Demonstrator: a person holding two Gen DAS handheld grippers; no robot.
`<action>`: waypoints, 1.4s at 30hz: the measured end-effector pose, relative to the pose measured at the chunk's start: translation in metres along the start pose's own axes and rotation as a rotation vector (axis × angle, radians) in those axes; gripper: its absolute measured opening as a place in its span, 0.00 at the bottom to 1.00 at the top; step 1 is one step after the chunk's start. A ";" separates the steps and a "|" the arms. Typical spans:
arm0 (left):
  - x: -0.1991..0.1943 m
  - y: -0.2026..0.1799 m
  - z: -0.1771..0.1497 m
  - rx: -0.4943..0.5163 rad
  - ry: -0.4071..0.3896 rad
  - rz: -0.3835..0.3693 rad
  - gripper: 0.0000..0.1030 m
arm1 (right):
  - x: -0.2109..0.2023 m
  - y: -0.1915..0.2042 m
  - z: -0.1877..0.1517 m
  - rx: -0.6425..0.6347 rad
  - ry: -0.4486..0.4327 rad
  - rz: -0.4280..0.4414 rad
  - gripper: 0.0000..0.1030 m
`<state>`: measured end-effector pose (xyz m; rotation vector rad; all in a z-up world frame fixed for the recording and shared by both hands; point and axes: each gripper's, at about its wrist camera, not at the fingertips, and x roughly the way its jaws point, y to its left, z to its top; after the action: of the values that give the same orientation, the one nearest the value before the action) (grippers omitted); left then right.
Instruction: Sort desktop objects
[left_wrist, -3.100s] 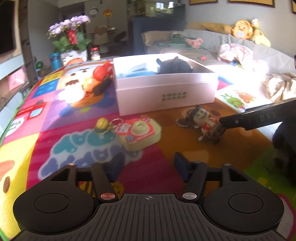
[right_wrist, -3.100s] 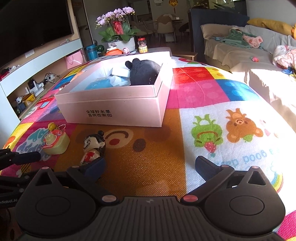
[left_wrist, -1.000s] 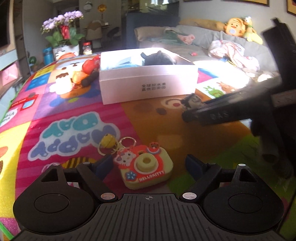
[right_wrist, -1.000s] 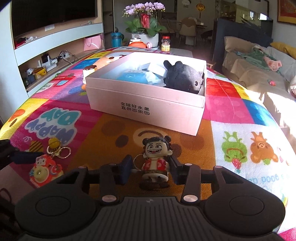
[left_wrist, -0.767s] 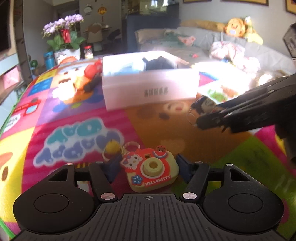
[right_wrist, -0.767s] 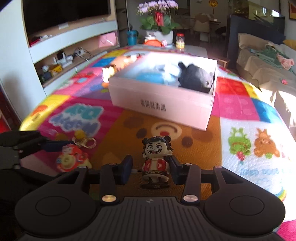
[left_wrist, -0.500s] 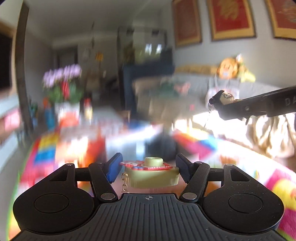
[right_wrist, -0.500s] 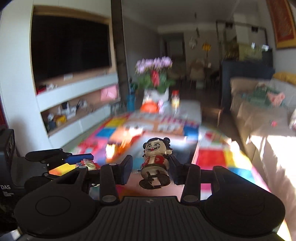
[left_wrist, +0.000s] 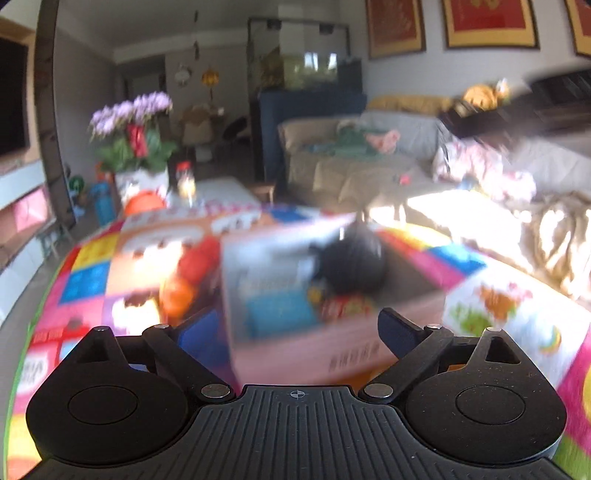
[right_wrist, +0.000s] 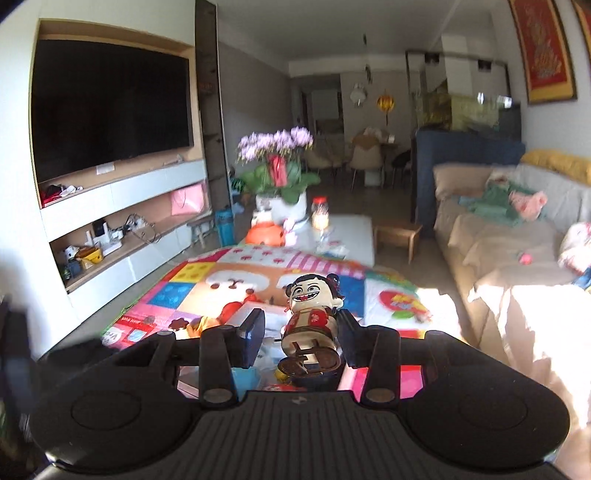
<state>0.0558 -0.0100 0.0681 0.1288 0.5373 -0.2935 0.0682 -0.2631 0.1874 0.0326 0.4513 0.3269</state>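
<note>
Camera toy (left_wrist: 345, 307) dropped into rectangular box (left_wrist: 332, 354)

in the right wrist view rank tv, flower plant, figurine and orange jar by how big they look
1. tv, clearly the largest in the frame.
2. flower plant and figurine: they look alike in size, and the figurine sits right at the camera in the right gripper, so no ranking.
3. orange jar, the smallest.

Figurine (right_wrist: 314, 317): glossy hard plastic, sun glinting off face and belly. Right gripper (right_wrist: 301, 332) body matt black plastic w/ ribbed top; finger pads (right_wrist: 251, 338) smooth, slightly shiny. Box (left_wrist: 332, 339) looks like matt pale-pink cardboard (blurred). Black plush toy (left_wrist: 351, 262) inside it: soft, fuzzy. Play mat (right_wrist: 192, 291): smooth printed surface, faint sheen.
</note>
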 end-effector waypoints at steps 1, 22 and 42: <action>-0.001 0.007 -0.010 -0.008 0.041 -0.003 0.97 | 0.011 0.000 0.002 0.013 0.019 0.010 0.41; 0.008 0.075 -0.069 -0.185 0.121 0.117 1.00 | 0.199 0.109 0.042 -0.026 0.375 0.082 0.46; 0.012 0.087 -0.072 -0.258 0.137 0.070 1.00 | 0.416 0.115 0.033 0.123 0.640 -0.073 0.58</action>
<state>0.0574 0.0841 0.0039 -0.0828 0.6999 -0.1457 0.4007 -0.0204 0.0526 0.0308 1.1040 0.2320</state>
